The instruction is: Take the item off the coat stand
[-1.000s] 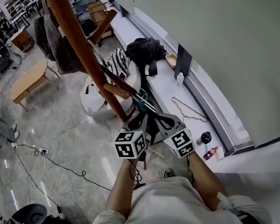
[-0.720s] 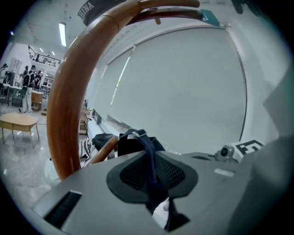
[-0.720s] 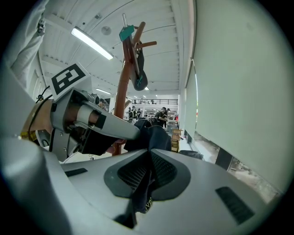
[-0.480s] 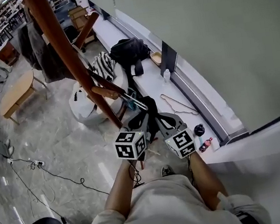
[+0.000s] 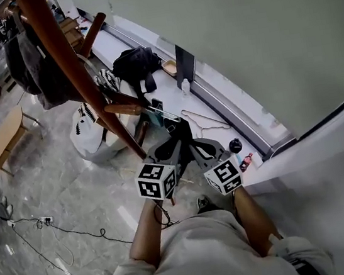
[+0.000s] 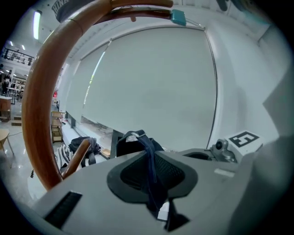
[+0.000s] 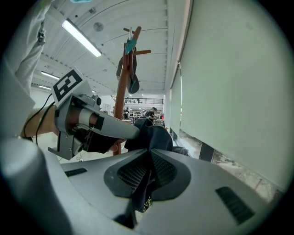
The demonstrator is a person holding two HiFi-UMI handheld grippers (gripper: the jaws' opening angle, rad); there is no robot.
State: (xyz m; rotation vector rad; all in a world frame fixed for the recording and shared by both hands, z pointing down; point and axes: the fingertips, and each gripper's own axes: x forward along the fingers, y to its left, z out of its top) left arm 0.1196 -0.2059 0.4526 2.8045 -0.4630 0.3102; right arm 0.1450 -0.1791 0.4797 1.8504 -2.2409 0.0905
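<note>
The cloth (image 5: 181, 132) hangs dark between the two grippers, in front of the person's chest; it sits just past the end of a low peg (image 5: 123, 109) of the stand (image 5: 66, 59), and the left gripper view shows it apart from the wood. The left gripper (image 6: 150, 176) has a thin dark-blue fold between its pads, and the jaws are closing on it with almost no gap; the right gripper (image 7: 146, 174) is pinched tight on another fold of the same cloth.

Room is narrow to the right; the wall (image 5: 239, 29) and the white ledge (image 5: 218, 105) run close beside the right gripper. On the ledge lie a bag (image 5: 133, 63), a wire hanger (image 5: 204, 119) and a small bottle (image 5: 246, 161). The slanting pole stands just left of the left gripper; coats (image 5: 27, 58) hang higher up on its far side. Beyond the pole the floor (image 5: 72, 192) lies open, crossed by a cable (image 5: 64, 228), with a low table (image 5: 3, 135) well apart. A teal clip (image 6: 178, 17) sits on the peg overhead.

Each gripper's cube bears black-and-white squares; a tag on the cloth below the right jaws carries pale letters, too small to read surely; the bottle's label cannot be read.
</note>
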